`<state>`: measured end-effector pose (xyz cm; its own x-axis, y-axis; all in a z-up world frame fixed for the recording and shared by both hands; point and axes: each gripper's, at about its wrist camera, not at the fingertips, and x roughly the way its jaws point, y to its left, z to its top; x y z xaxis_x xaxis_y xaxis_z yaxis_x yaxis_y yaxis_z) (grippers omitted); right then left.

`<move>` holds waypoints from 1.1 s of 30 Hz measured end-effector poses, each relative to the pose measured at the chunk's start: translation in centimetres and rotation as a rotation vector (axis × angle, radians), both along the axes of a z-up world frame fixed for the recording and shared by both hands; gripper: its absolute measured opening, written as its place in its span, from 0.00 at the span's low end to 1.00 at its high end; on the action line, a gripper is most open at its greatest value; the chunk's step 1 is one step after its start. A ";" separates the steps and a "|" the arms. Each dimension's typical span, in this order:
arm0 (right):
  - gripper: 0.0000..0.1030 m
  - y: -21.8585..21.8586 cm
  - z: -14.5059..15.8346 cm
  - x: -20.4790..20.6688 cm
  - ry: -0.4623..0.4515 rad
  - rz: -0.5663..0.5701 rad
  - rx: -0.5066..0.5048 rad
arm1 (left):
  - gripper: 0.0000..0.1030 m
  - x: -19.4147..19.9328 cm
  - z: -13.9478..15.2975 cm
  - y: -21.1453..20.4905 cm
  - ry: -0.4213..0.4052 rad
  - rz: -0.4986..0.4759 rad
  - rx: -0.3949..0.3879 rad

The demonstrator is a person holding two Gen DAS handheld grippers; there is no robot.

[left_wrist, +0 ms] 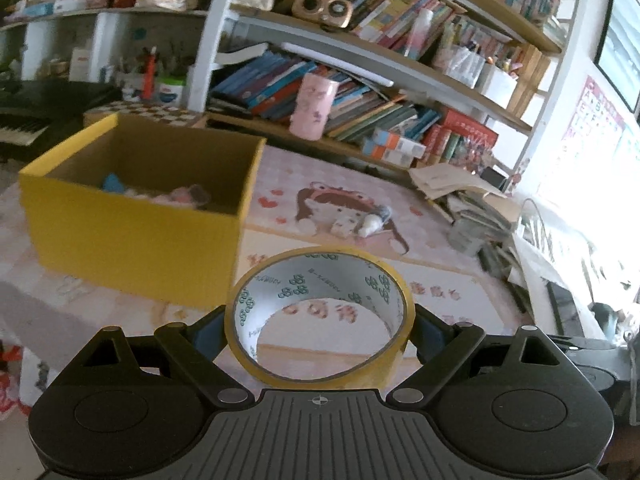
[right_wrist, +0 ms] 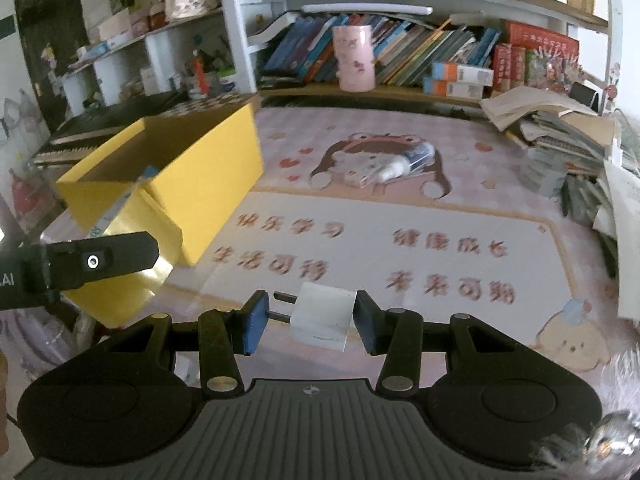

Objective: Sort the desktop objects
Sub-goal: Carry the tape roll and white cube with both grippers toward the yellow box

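the left gripper (left_wrist: 318,330) is clamped on a roll of yellow tape (left_wrist: 320,316), its blue pads pressing the roll's outer wall from either side, so the jaws stand wide while the roll sits on edge between them with its printed inner face toward the camera. ahead and to the left in this view stands an open yellow box (left_wrist: 136,216) on the pink cartoon desk mat (left_wrist: 440,292), with a blue piece and some pinkish items lying blurred on its floor. the right gripper (right_wrist: 306,316) holds a white plug adapter (right_wrist: 322,316): its right pad lies against the white body and its two metal prongs point toward the left blue pad, though whether the prongs touch that pad cannot be told. in the right wrist view the yellow box (right_wrist: 200,176) sits to the left, and the left gripper's black finger (right_wrist: 100,260) reaches in from the left edge just in front of it with the tape beside it. farther back on the mat lies a small white and dark bottle-like object (right_wrist: 400,164), well apart from both grippers. a pink cup (right_wrist: 354,58) stands on the lower bookshelf behind the mat, in front of leaning books.
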<state>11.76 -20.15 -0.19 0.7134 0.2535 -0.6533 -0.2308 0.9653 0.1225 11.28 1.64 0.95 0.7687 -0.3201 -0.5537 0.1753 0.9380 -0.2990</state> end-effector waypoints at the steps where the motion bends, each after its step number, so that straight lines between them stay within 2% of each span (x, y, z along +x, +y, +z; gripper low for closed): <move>1: 0.42 0.7 -0.1 -0.5 0.002 0.007 -0.003 | 0.90 -0.3 0.0 0.5 0.005 0.003 -0.001; 17: 0.42 9.5 -0.9 -4.2 0.010 0.109 0.016 | 0.90 -5.2 -0.4 7.6 0.042 0.046 0.044; 33: 0.42 13.5 -1.1 -5.2 0.027 0.154 0.027 | 0.90 -7.1 -0.7 11.2 0.057 0.086 0.038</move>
<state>6.58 -6.67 -1.26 0.6469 0.3767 -0.6630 -0.3723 0.9148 0.1565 4.17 12.84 0.28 0.7592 -0.2318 -0.6082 0.0771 0.9599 -0.2697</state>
